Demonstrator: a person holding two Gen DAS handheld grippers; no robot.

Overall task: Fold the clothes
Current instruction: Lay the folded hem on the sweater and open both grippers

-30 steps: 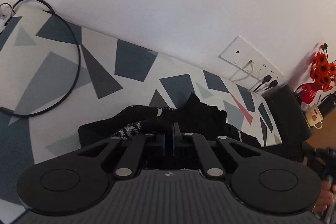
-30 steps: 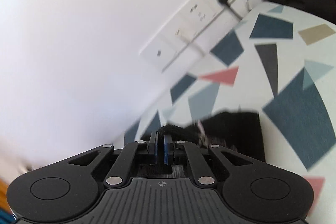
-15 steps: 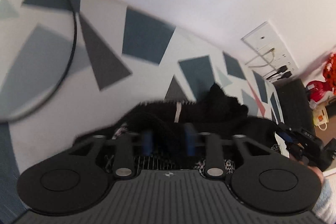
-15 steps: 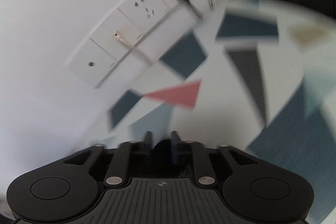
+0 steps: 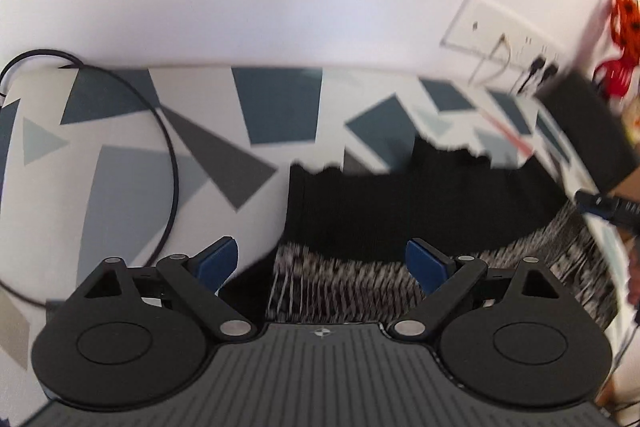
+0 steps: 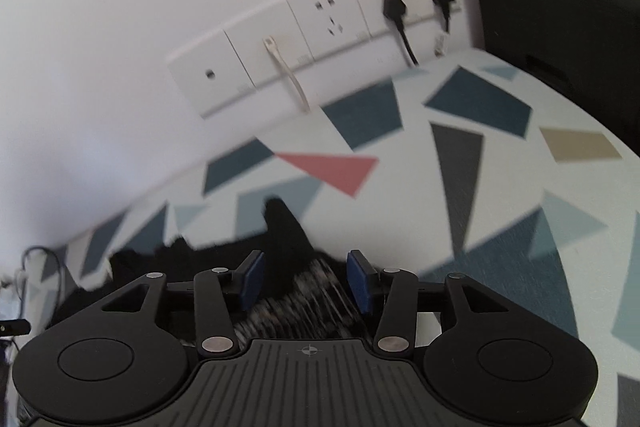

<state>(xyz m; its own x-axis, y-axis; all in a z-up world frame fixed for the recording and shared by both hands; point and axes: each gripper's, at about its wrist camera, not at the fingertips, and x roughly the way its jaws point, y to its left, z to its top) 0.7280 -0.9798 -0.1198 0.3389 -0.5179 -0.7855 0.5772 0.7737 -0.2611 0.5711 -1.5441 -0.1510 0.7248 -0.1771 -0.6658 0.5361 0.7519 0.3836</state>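
1. Left gripper [image 5: 322, 263] was opening wide, its fingers [image 5: 218, 261] clear of the garment [image 5: 420, 211] on the desk [image 5: 132, 195].
2. Right gripper [image 6: 306, 281] was opening too, garment [image 6: 296, 303] loose between.
3. Judged: fold released; next, regrasp an edge.

A tabletop cover [image 5: 276, 107] with geometric patches carries a black garment [image 5: 420, 207] — lying below and beyond both grippers' jaws — and a looping black cable [image 5: 172, 163] left of the left jaws.

A second ago both grippers were clamped on the black garment [image 5: 420, 203]; now the left gripper [image 5: 322, 263] and right gripper [image 6: 306, 281] have let go, jaws opening, pads clear of it.
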